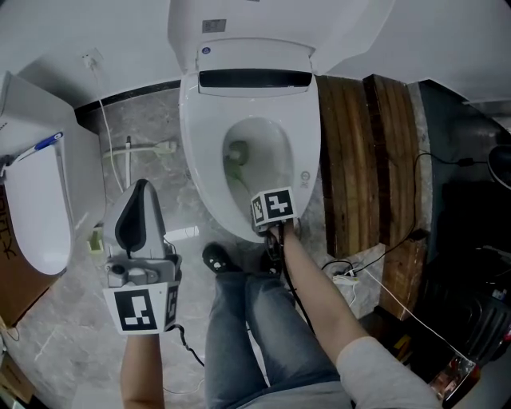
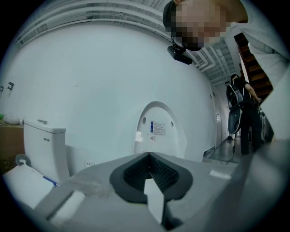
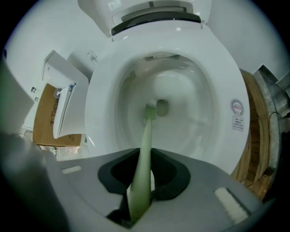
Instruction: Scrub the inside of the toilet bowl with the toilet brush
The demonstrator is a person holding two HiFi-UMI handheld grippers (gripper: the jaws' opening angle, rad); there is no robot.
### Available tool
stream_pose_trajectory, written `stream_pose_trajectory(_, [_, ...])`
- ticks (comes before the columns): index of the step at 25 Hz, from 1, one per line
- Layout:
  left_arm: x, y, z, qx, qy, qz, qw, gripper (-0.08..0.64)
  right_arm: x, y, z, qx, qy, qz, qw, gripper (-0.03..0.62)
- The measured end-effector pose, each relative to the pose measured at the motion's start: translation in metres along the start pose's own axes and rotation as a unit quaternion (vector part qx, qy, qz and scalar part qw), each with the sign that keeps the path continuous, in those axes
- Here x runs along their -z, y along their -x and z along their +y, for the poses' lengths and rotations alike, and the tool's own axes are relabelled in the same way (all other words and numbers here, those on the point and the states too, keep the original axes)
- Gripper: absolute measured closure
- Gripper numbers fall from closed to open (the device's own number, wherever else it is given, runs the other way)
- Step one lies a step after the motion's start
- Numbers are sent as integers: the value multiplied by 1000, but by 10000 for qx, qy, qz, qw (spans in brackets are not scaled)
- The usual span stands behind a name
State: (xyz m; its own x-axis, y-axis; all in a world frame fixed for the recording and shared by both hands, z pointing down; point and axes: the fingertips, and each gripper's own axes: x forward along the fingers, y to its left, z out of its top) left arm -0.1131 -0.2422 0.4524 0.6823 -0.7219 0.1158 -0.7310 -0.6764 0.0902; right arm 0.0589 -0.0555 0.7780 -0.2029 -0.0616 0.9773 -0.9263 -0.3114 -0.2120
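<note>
A: What are the jaws of the right gripper [image 3: 140, 186] doing?

B: They are clenched on the pale green handle of the toilet brush [image 3: 145, 149]. The handle runs straight out ahead of them and down into the toilet bowl [image 3: 195, 127].

A: And the bristle end?

B: The brush head [image 3: 151, 108] sits low in the bowl, ahead of the jaws and just beside the drain opening [image 3: 162, 108] (whether the bristles press on the porcelain I cannot tell). Beyond that is the seat's far edge, then the raised lid [image 3: 136, 9]. Off to the right of the jaws are wooden planks [image 3: 253, 136]; off to the left, a second toilet [image 3: 61, 108] against a cardboard box [image 3: 47, 118].

A: The left gripper [image 2: 148, 156]?

B: Its jaws are pressed together with nothing between them. It is held up and well apart from the bowl. Ahead of its jaws stands the same raised lid, with a white wall [image 2: 90, 81] behind.
</note>
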Motion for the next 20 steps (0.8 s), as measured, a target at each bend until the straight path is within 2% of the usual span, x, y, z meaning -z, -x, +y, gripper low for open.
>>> stream_pose_trajectory(5, [-4,-4,-16,74,64,21,9999,557,-1,20,-5,131,191,-406,9989,519])
stream_pose_trajectory(10, [-14,-5,-40,123,-46,-89,9999,558,6,43,-13,202,309,-761,9964,519])
stream_pose_trajectory(15, [-18,4,-70,176,48,76,9998,557,18,69,-24,208,433,-1066,9931,518])
stream_pose_trajectory(20, [-29,13,-89,34,-55,45,10000,558,24,99,-29,226,678,-1398,9876,518])
